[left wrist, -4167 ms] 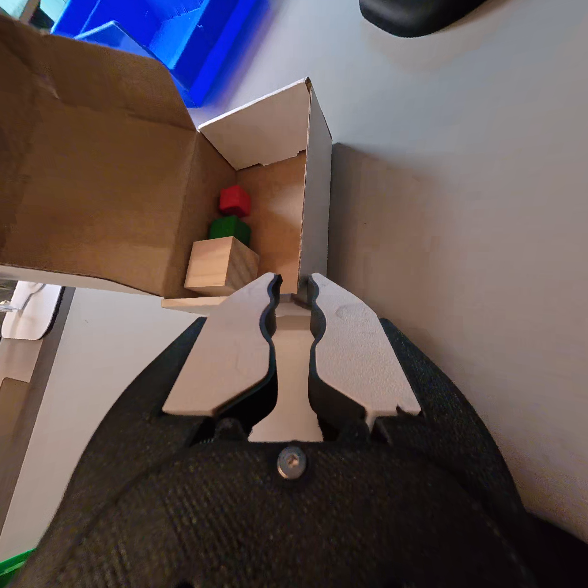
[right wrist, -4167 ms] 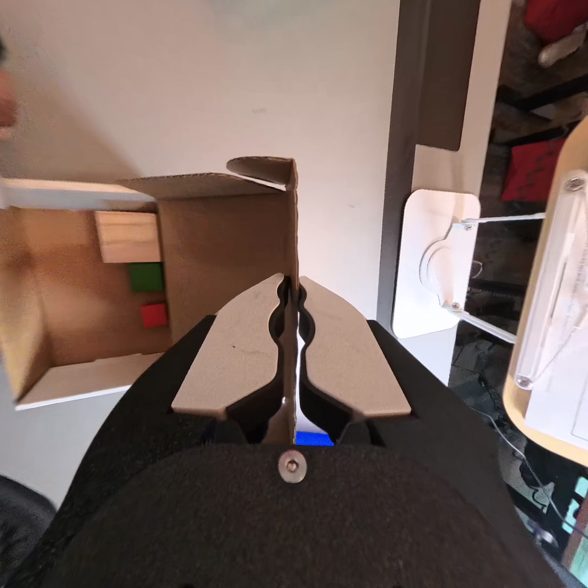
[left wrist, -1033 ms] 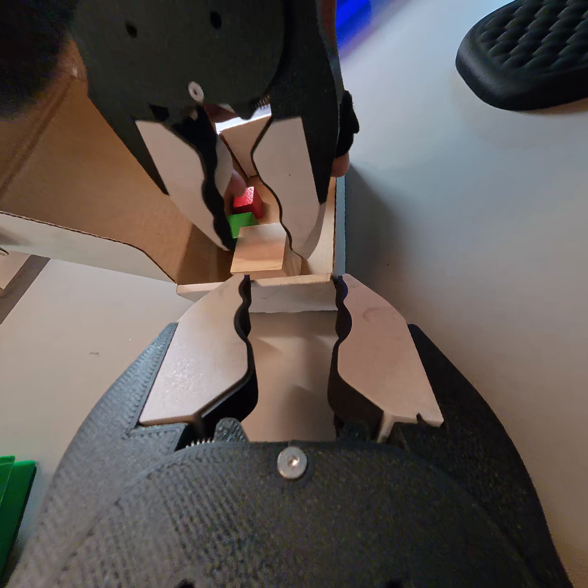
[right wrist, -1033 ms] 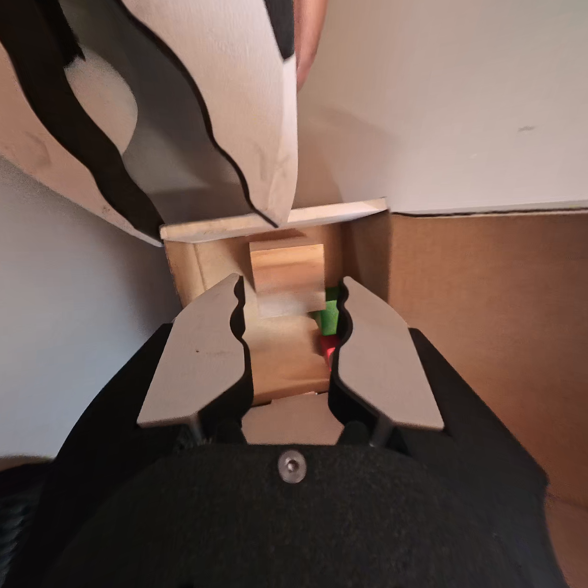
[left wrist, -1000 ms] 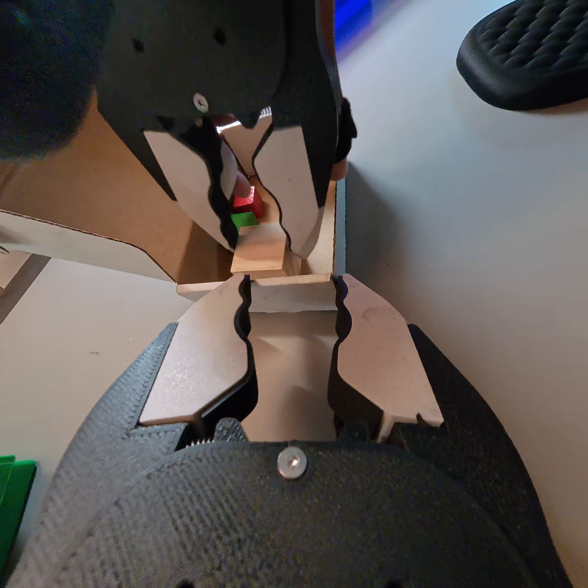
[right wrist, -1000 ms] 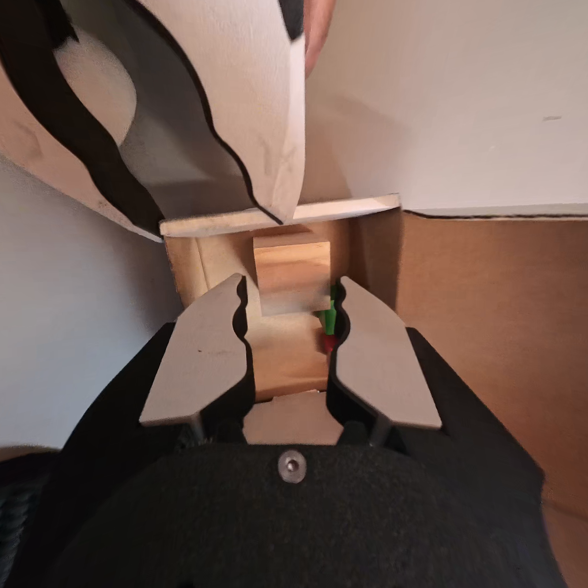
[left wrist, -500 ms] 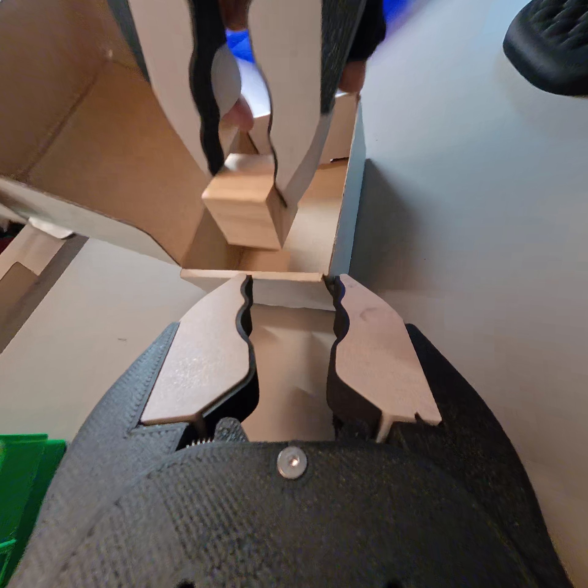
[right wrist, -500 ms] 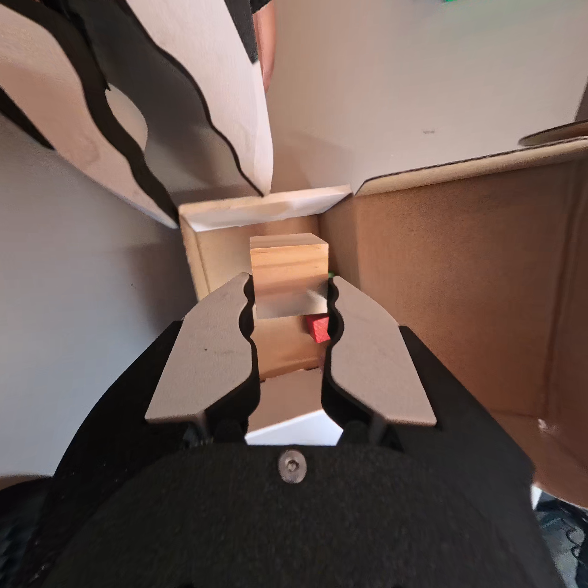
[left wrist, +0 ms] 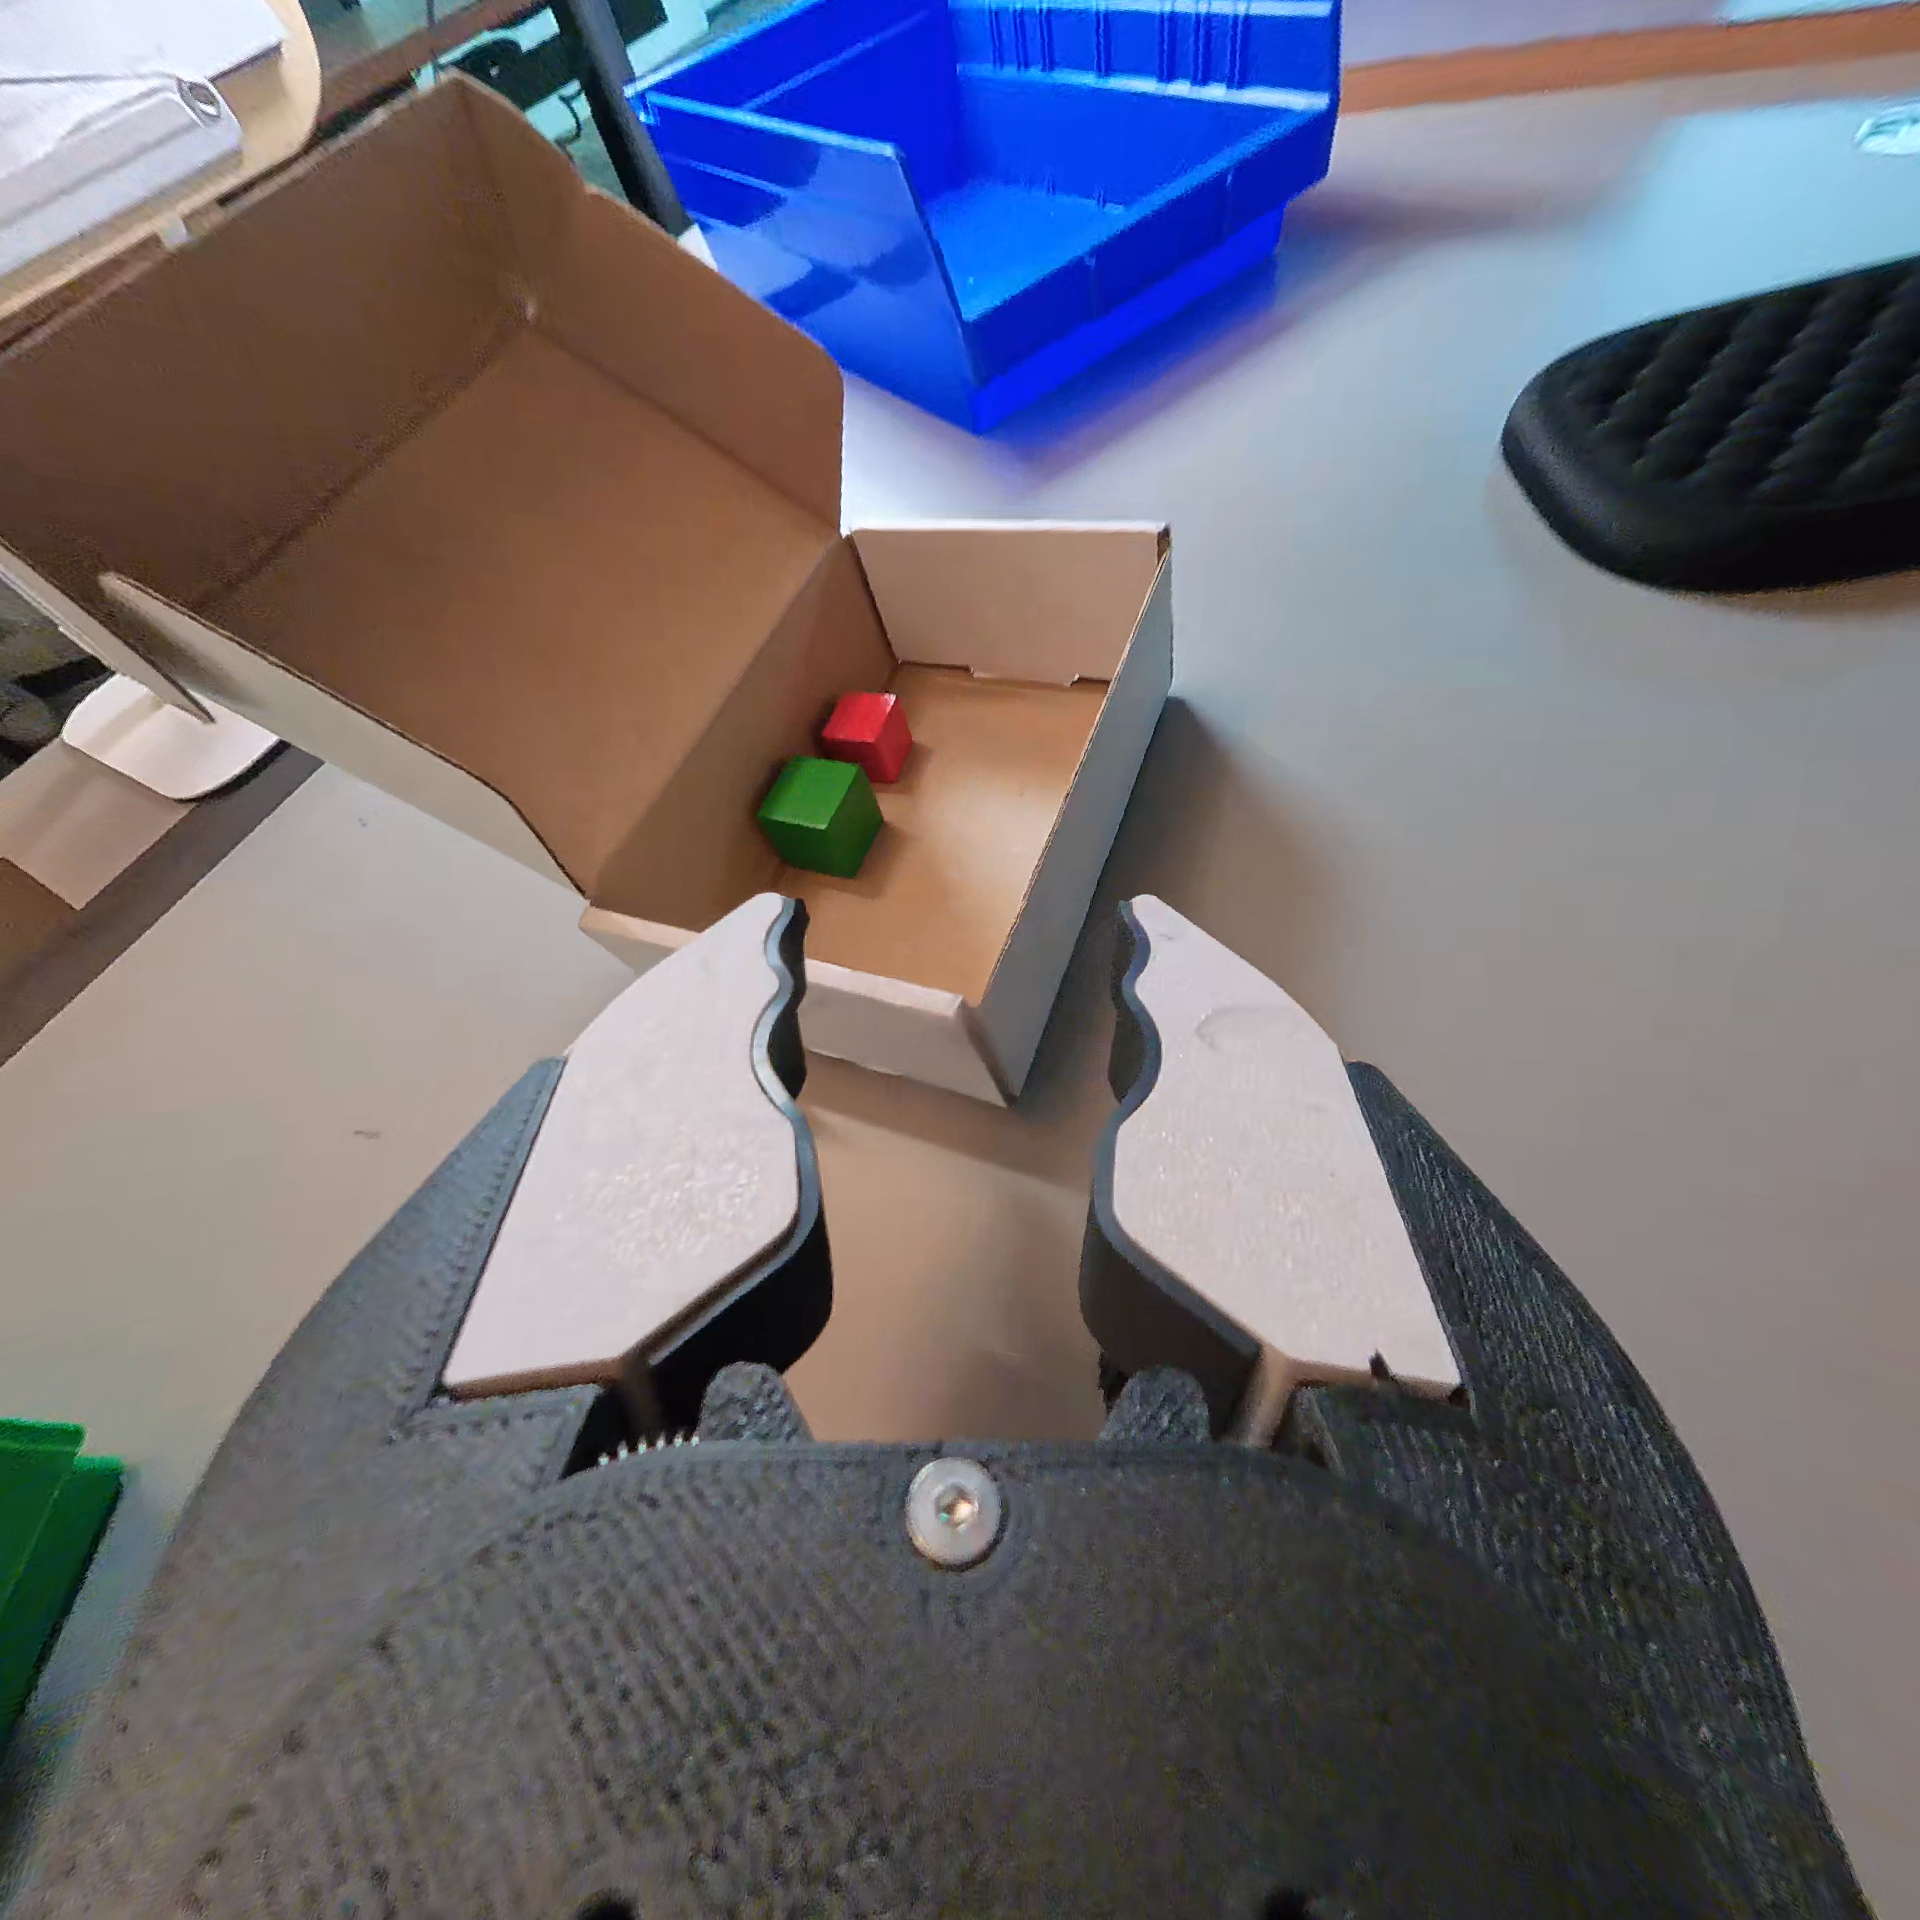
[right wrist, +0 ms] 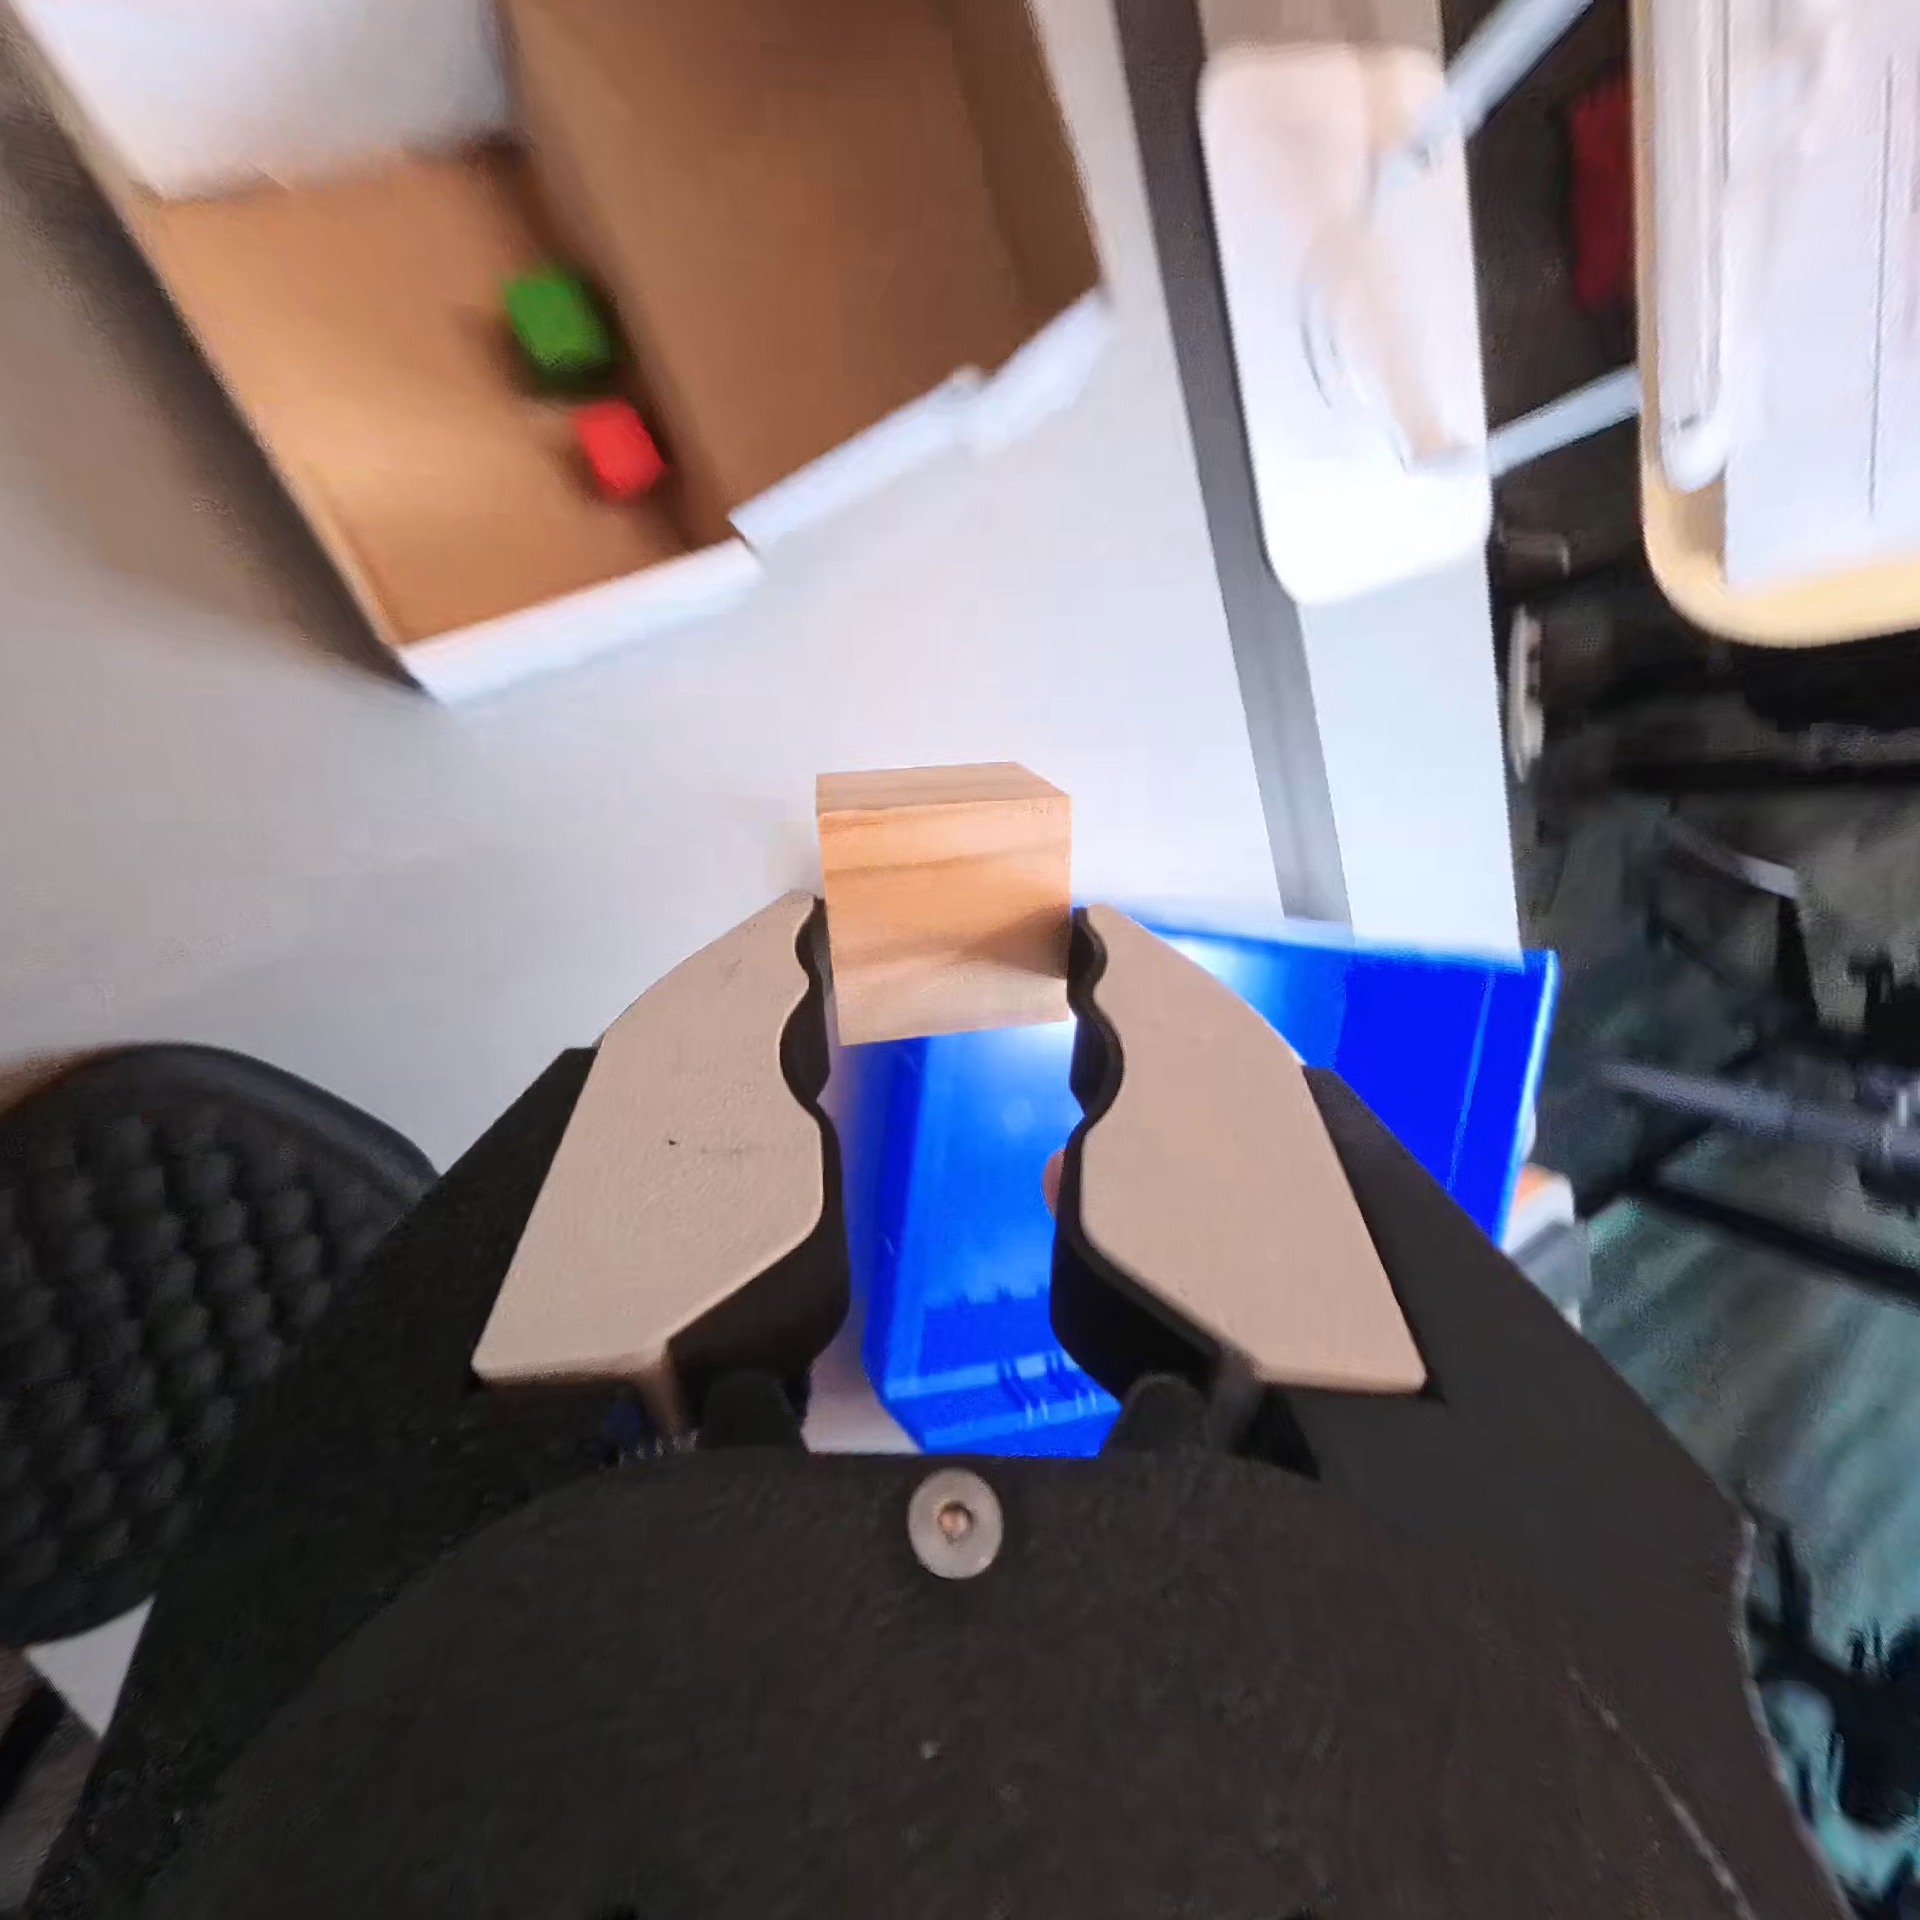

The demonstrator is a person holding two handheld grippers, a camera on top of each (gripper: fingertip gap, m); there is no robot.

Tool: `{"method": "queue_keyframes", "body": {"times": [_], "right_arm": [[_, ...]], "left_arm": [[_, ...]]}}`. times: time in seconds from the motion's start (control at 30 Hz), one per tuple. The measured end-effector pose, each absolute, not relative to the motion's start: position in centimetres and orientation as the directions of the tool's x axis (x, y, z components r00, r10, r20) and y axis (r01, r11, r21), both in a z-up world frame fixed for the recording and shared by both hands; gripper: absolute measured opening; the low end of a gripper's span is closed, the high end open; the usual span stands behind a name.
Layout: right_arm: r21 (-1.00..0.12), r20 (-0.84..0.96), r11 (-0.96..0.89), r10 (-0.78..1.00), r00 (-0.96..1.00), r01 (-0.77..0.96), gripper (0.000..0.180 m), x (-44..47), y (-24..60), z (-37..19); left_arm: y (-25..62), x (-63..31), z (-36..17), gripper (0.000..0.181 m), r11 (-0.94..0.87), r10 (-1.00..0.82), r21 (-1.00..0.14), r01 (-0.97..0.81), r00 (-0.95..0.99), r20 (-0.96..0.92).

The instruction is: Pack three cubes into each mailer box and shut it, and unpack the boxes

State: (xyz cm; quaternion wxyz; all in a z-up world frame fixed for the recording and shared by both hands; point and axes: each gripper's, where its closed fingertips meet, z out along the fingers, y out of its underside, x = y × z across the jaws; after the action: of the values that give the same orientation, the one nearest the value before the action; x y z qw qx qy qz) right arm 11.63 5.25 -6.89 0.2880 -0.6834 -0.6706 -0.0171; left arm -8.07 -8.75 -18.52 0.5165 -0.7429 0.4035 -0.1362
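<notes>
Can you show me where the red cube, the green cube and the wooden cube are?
red cube (left wrist: 868,732): left wrist view, its top face.
green cube (left wrist: 821,816): left wrist view, its top face.
wooden cube (right wrist: 943,883): right wrist view, its front face.

The mailer box (left wrist: 1081,790), white outside and brown inside, sits open on the desk (left wrist: 1455,935), its lid (left wrist: 436,499) tilted back toward 10 o'clock. Inside, a green cube (left wrist: 821,816) and a smaller red cube (left wrist: 868,735) lie just beside each other against the hinge-side wall, red at 1 o'clock of green. A larger plain wooden cube (right wrist: 943,899) is out of the box, clamped between the right hand-held gripper (right wrist: 943,935) tips.
</notes>
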Motion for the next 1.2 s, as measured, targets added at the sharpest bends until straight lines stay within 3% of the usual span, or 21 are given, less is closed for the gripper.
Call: {"method": "queue_keyframes", "body": {"times": [0.13,0.33,0.6,1.0,1.1,1.2], "right_arm": [[-0.320,0.386,-0.137,0.885,0.261,0.938,0.044,18.4,11.0,-8.3],[-0.283,0.285,-0.264,0.895,0.343,0.922,0.044,22.0,17.5,-14.6],[-0.153,0.195,-0.265,0.936,0.292,0.952,0.044,21.5,19.5,-22.3],[-0.166,0.162,-0.283,0.937,0.310,0.945,0.044,20.9,19.9,-24.0],[-0.172,0.233,-0.274,0.922,0.310,0.946,0.044,21.0,20.7,-23.8],[-0.216,0.308,-0.269,0.894,0.327,0.939,0.058,20.8,21.2,-21.8]], "left_arm": [[-9.0,-7.8,-17.6,0.056,-0.136,-0.738,-0.897,-0.420,0.647,-0.191],[-8.6,-8.2,-18.3,0.057,-0.138,-0.730,-0.889,-0.436,0.651,-0.206],[-7.8,-9.1,-18.8,0.056,-0.164,-0.716,-0.894,-0.417,0.674,-0.183],[-7.4,-9.4,-19.8,0.055,-0.177,-0.715,-0.875,-0.450,0.670,-0.200],[-7.5,-9.4,-19.7,0.055,-0.174,-0.714,-0.876,-0.450,0.671,-0.203],[-7.6,-9.3,-19.6,0.055,-0.172,-0.714,-0.878,-0.447,0.670,-0.202]]}}
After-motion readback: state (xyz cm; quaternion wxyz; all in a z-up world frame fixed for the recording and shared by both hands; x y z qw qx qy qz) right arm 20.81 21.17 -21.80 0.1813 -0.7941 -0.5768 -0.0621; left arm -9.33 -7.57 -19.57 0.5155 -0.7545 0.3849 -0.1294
